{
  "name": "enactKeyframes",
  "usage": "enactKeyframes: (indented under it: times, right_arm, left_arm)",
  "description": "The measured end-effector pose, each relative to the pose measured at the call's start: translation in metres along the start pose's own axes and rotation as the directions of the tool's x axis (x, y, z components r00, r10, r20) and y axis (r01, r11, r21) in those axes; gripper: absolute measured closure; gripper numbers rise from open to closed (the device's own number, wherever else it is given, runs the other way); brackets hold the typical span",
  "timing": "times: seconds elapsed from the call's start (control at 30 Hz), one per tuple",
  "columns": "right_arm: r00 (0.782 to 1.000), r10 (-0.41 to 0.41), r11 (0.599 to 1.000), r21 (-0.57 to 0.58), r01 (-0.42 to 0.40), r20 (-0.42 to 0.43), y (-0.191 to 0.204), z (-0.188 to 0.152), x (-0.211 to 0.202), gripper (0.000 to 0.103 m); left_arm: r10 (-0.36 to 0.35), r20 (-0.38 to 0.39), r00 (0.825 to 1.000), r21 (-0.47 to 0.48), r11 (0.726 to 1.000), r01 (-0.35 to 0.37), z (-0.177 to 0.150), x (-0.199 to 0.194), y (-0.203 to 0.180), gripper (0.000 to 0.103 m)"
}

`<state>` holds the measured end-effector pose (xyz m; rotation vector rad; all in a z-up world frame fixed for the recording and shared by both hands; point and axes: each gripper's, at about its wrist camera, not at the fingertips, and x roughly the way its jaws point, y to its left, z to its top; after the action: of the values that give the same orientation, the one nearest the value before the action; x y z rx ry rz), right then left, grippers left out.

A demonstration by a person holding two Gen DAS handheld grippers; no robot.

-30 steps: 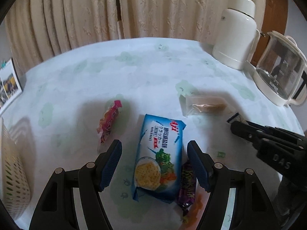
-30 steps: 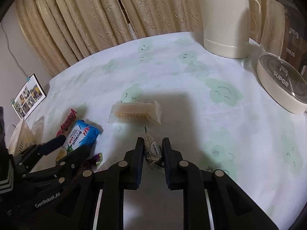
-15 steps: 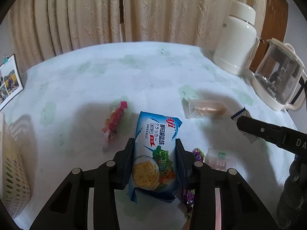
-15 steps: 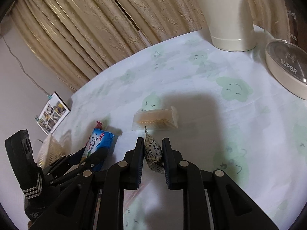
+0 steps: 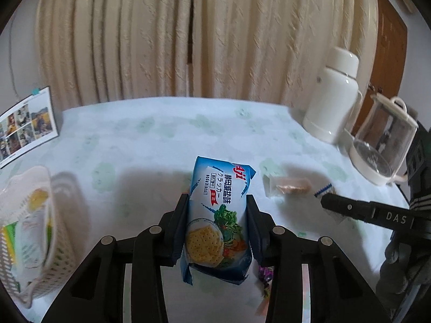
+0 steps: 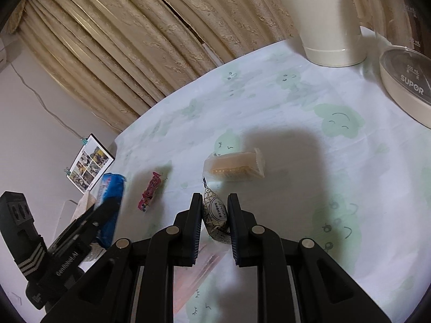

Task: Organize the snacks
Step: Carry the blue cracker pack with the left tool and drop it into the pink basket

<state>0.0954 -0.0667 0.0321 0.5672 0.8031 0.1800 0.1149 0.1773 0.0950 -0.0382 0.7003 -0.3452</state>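
Left view: a basket (image 5: 40, 231) at far left, then the left gripper (image 5: 217, 216) clenched on the cracker pack (image 5: 219, 215), held above the table (image 5: 150, 140). Only the right view shows the pink candy (image 6: 150, 192) lying on the cloth, then the right gripper (image 6: 214, 210) pinching a wrapped sweet (image 6: 215, 212).

Two black hand-held gripper (image 5: 216, 210) frames, silver pivot screws, dark blue ribbed pads (image 6: 233, 224), white "DAS" lettering

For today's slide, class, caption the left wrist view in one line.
Left claw grips a blue soda-biscuit pack beside the white basket.
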Motion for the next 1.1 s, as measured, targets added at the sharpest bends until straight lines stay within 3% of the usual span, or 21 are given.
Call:
enactKeyframes:
  times: [0.37,0.73,1.1]
  right_arm:
    - [1.0,-0.006,1.0,-0.013,0.006,-0.012,0.002,-0.003,0.005,0.085]
    - [1.0,-0.01,1.0,-0.026,0.01,-0.022,0.004,-0.005,0.009,0.085]
    - [0.999,-0.016,0.999,-0.035,0.014,-0.031,0.004,-0.007,0.012,0.085]
  left_arm:
    - [0.103,0.076,0.992,-0.096,0.991,-0.095,0.002,-0.028,0.043,0.062]
    - [0.18,0.095,0.979,-0.171,0.972,-0.162,-0.003,-0.044,0.081,0.062]
    - [0.287,0.098,0.953,-0.244,0.935,-0.257,-0.012,-0.063,0.129,0.062]
